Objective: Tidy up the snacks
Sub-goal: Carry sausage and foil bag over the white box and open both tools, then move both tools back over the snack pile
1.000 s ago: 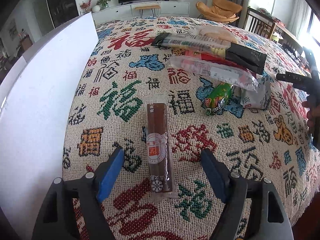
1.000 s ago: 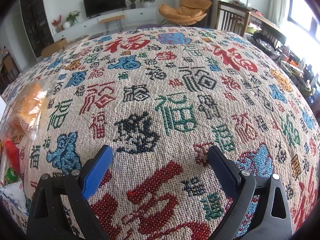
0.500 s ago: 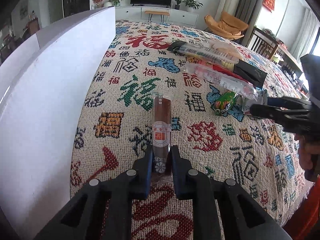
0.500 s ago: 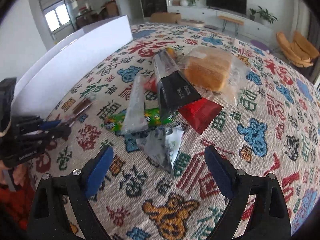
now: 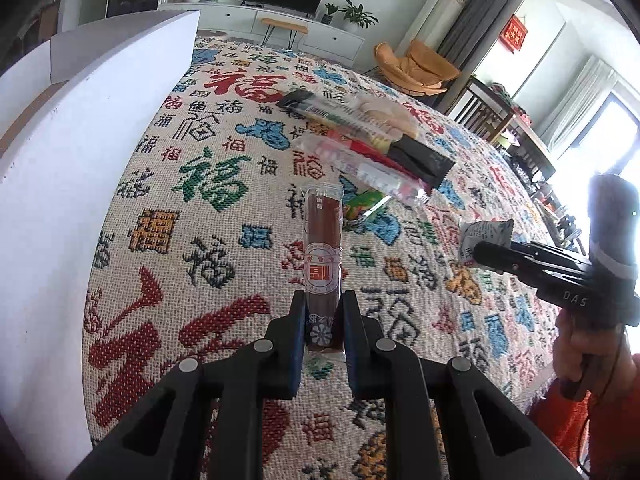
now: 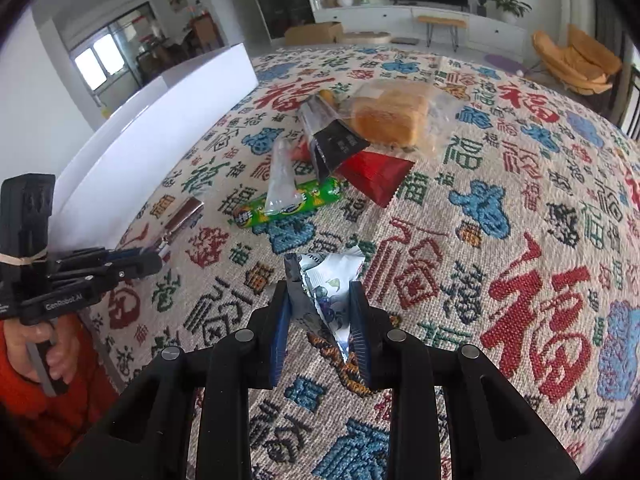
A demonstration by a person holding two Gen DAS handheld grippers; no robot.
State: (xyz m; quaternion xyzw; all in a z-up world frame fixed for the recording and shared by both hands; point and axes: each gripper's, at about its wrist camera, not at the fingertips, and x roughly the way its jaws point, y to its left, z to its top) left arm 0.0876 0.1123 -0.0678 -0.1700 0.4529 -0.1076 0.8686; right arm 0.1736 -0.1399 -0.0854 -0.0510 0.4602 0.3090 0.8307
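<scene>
Left gripper [image 5: 322,320]: jaws closed narrow on the near end of a long brown snack stick in clear wrapper [image 5: 322,252], pointing toward 12 o'clock above the patterned woven tablecloth [image 5: 208,248]. Right gripper [image 6: 320,320]: jaws clamped on a crumpled white-and-blue foil packet [image 6: 326,280]. Remaining snacks, including a green wrapped roll [image 6: 288,204], lie at 12 o'clock. White box wall [image 5: 60,184] at 9 o'clock.

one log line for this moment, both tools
left tool: shut on brown snack bar | right tool: shut on white snack packet | pile: on tablecloth
</scene>
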